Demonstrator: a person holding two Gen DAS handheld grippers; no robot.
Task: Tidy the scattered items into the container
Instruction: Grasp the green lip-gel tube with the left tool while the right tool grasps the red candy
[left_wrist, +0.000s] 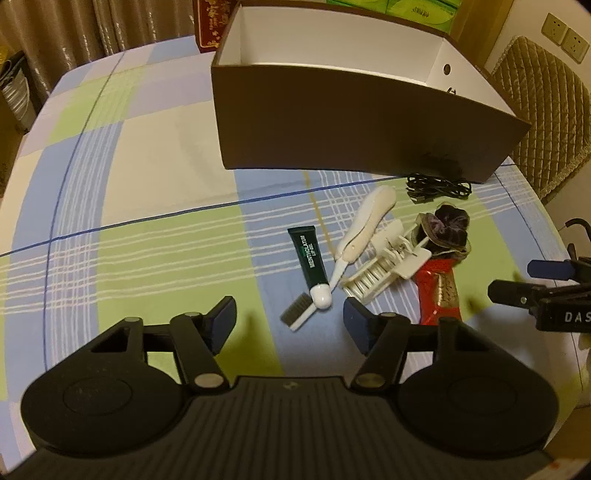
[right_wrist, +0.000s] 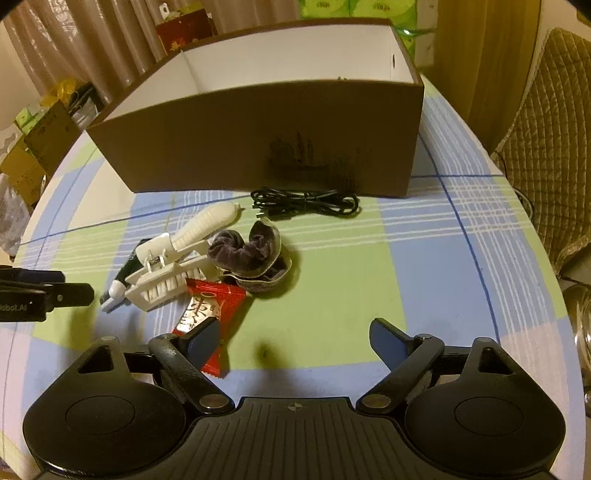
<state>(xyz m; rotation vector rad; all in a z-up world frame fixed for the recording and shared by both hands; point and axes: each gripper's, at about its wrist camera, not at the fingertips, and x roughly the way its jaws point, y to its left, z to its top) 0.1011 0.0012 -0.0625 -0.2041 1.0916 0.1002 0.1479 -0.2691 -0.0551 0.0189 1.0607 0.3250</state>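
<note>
Brown cardboard box with white interior (left_wrist: 332, 122), open-topped, at the far side of the checked-cloth surface (left_wrist: 147, 184); before it a coiled black cable (left_wrist: 439, 188), white brush (left_wrist: 362, 236), green lip-gel tube (left_wrist: 310, 262), white claw hair clip (right_wrist: 166, 277), dark velvet scrunchie (right_wrist: 247, 254) and red snack packet (right_wrist: 210, 314). Left tool (left_wrist: 290, 319): jaws part open, nothing gripped, brush bristles between them. Right tool (right_wrist: 291, 341): jaws wide, empty, left finger over the packet.

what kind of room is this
Probably a home dining or living room: a round table under a checked blue-green cloth, beige pleated curtains, and a quilted tan chair cushion.
</note>
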